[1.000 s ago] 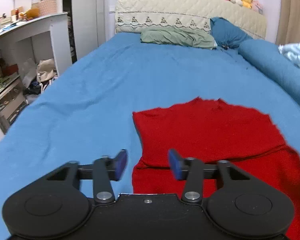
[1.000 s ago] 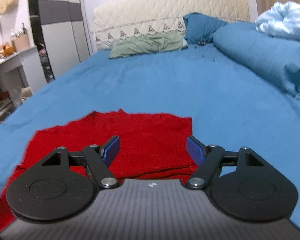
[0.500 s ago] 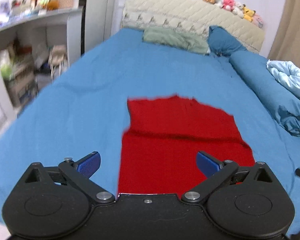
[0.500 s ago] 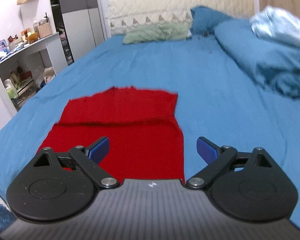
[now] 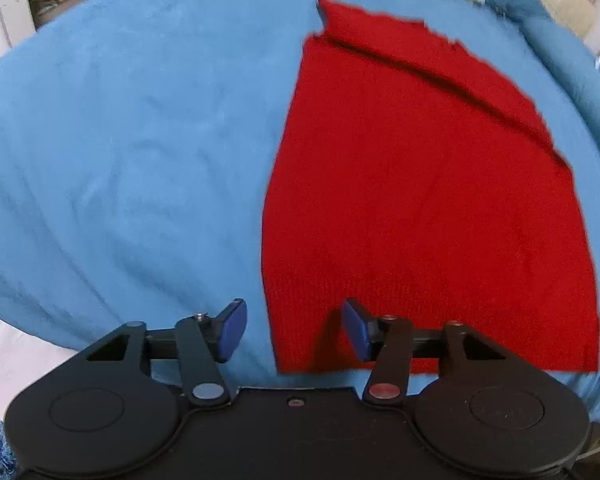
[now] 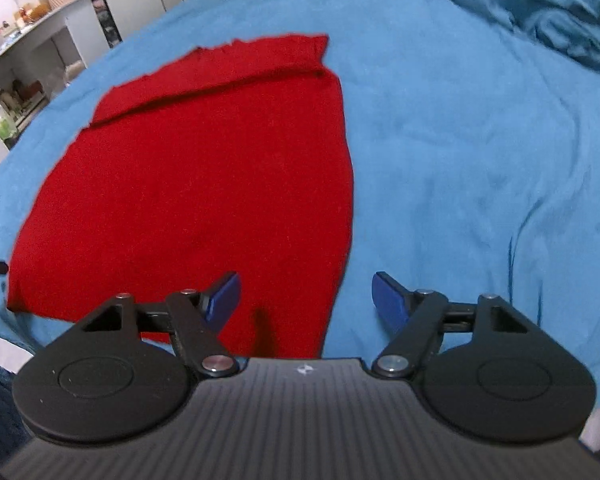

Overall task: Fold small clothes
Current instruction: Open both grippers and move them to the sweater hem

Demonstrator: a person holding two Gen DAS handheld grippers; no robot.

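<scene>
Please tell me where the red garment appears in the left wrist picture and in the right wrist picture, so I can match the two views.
Left wrist: the red garment fills the centre-right, its near left corner between the open fingers of the left tool.
Right wrist: it fills the centre-left, its near right corner between the open fingers of the right tool.
Shared landmark: the fold ridge across its far end.

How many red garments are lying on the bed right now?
1. A single red knit garment lies flat on the blue bedsheet, its far edge folded over, near corners just ahead of both open grippers.
</scene>
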